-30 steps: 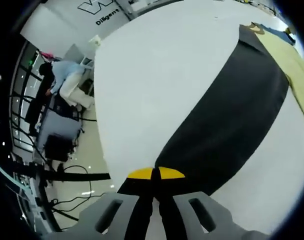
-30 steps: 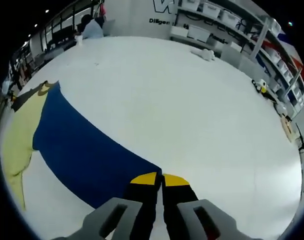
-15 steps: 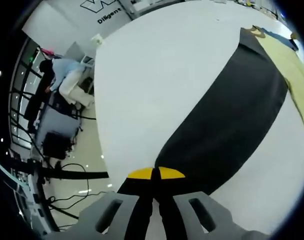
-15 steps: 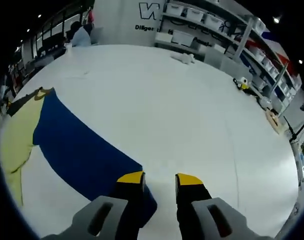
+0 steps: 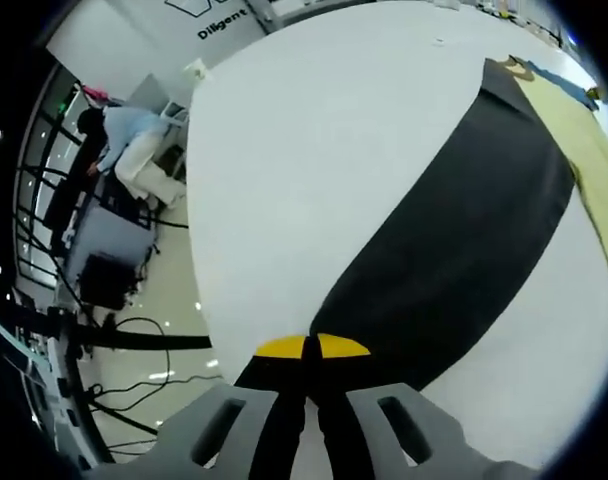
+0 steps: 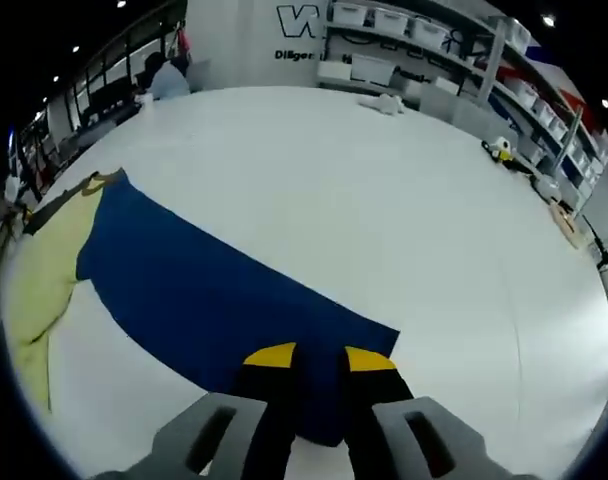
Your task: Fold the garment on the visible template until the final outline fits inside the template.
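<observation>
The garment has black, yellow and blue panels and lies on a white table (image 5: 304, 150). In the left gripper view its long black panel (image 5: 454, 250) runs from my jaws up to the right, with the yellow panel (image 5: 584, 140) beside it. My left gripper (image 5: 312, 346) is shut on the near end of the black panel. In the right gripper view the blue panel (image 6: 204, 290) lies flat, with the yellow panel (image 6: 39, 270) at the far left. My right gripper (image 6: 319, 357) stands open over the blue panel's near end, with blue cloth showing between the jaws.
The table's edge (image 5: 196, 280) runs close to my left gripper; beyond it are floor cables (image 5: 134, 340) and a seated person (image 5: 129, 150). Shelves with boxes (image 6: 434, 30) stand past the table's far side. Wide bare table (image 6: 434, 200) lies to the right of the blue panel.
My right gripper has opened and let go of the blue panel's end, which now lies flat under the jaws. My left gripper stays shut on the black panel.
</observation>
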Tool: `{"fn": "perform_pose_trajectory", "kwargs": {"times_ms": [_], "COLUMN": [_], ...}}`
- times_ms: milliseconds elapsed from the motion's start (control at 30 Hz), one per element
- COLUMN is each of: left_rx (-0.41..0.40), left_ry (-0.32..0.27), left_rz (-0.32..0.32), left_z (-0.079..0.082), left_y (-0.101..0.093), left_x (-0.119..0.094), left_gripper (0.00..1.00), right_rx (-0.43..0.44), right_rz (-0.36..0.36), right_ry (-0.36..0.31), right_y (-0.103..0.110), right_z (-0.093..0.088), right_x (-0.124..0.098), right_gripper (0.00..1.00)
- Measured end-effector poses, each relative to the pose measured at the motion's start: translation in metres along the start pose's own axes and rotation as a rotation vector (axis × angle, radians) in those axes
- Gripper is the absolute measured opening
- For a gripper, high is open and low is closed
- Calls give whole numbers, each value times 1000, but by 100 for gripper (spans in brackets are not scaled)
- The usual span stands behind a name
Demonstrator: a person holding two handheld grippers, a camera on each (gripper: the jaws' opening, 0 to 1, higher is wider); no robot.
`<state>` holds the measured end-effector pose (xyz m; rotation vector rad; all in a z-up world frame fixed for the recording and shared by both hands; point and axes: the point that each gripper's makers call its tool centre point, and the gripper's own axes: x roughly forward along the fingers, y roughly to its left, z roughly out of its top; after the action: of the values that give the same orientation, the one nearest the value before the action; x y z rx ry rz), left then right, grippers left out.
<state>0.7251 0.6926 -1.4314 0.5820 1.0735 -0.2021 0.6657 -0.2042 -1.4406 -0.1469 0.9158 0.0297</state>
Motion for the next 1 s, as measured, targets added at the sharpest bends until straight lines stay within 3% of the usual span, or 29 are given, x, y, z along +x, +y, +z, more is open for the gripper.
{"fn": "perform_pose_trajectory", "kwargs": {"times_ms": [133, 300, 500, 533, 567, 633, 733, 867, 900, 1000], "left_rx": [-13, -13, -30, -23, 9, 12, -5, -32, -50, -45], "left_ry": [11, 20, 43, 48, 41, 3, -81, -151, -190, -222], "left_rz": [2, 11, 10, 5, 21, 54, 90, 63, 42, 4], "left_z": [-1, 1, 3, 3, 4, 10, 22, 27, 30, 26], "left_y": [5, 6, 6, 5, 7, 10, 13, -2, -11, -34], "left_x": [2, 3, 5, 5, 2, -6, -24, -44, -51, -66], "left_gripper": [5, 4, 4, 5, 8, 9, 19, 23, 23, 24], "right_rx": [66, 27, 19, -7, 8, -13, -114, -198, -213, -228], "right_rz": [-17, -44, -66, -76, -67, -53, -14, 54, 77, 132], "right_ry": [-18, -27, 37, 30, 14, -28, -91, -113, -141, -187], "right_y": [-12, -24, -33, -32, -27, -17, 10, 51, 65, 92], "right_z": [4, 14, 19, 21, 24, 32, 42, 34, 34, 32], "right_x": [3, 14, 20, 17, 15, 8, -6, -24, -30, -43], "right_gripper": [8, 0, 0, 8, 18, 16, 16, 14, 15, 17]}}
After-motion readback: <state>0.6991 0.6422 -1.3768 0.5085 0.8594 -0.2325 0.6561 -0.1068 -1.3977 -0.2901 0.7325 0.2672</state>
